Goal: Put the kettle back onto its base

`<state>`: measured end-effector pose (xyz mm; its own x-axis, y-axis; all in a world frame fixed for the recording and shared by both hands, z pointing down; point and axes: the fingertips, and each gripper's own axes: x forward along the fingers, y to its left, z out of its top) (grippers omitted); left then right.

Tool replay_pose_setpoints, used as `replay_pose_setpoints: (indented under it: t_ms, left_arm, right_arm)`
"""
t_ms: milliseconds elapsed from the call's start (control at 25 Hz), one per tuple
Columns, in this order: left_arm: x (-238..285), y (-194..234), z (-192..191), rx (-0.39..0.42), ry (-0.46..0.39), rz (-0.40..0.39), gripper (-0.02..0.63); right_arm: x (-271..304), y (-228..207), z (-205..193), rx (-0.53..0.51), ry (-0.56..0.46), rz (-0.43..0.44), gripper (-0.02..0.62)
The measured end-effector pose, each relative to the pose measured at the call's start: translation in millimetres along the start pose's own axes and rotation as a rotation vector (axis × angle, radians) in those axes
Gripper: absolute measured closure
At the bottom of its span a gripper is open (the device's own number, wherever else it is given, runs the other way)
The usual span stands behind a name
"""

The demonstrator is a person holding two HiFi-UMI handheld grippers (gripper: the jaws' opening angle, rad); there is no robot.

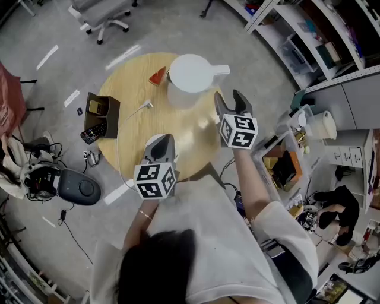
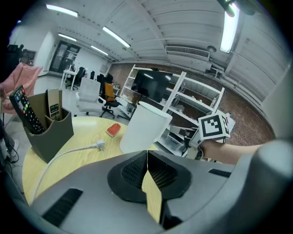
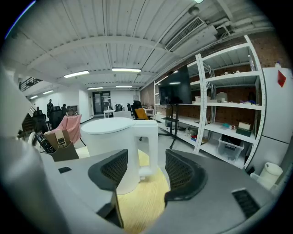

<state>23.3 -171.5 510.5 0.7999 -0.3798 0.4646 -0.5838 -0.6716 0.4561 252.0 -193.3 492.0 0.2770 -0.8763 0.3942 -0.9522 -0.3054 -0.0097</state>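
Observation:
The white kettle (image 1: 190,80) stands upright at the far side of the round wooden table (image 1: 133,133), its handle (image 1: 221,70) pointing right. In the right gripper view the kettle (image 3: 110,137) fills the middle and its handle (image 3: 147,141) stands just beyond the gap between the jaws, touched by neither pad. My right gripper (image 1: 229,98) is open, a little in front of the handle. My left gripper (image 1: 161,143) hovers over the table's near edge, shut with nothing in it, the kettle (image 2: 143,130) well ahead. No separate base shows.
A white cable with a plug (image 1: 145,105) lies loose left of the kettle. A dark holder with a remote control (image 1: 100,113) sits at the table's left edge. A small red thing (image 1: 158,76) lies by the kettle. Shelves (image 1: 309,41) stand to the right, an office chair (image 1: 104,15) behind.

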Motion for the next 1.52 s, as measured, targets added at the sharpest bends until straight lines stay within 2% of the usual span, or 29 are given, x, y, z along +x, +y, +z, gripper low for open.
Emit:
replay_pose_setpoints:
  t_ms: [400,920,1280,1520]
  left_arm:
    - [5.0,9.4,-2.3,-0.033,0.001,0.066,0.579]
    - [28.0,0.9,2.7,-0.059,0.036,0.123,0.579]
    - [34.9,-1.5,1.4,-0.076,0.047,0.173,0.579]
    - [34.2,4.7,2.3,-0.091,0.045,0.199,0.580]
  right_arm:
    - [31.6,-16.0,-4.4,-0.004,0.027,-0.018,0.344]
    - [70.9,-23.8,-7.3,-0.047,0.064,0.031,0.342]
    - [93.1,-23.4,4.4,-0.105,0.021,0.052,0.342]
    - [105.7,-22.1,8.9,-0.080,0.010,0.050,0.342]
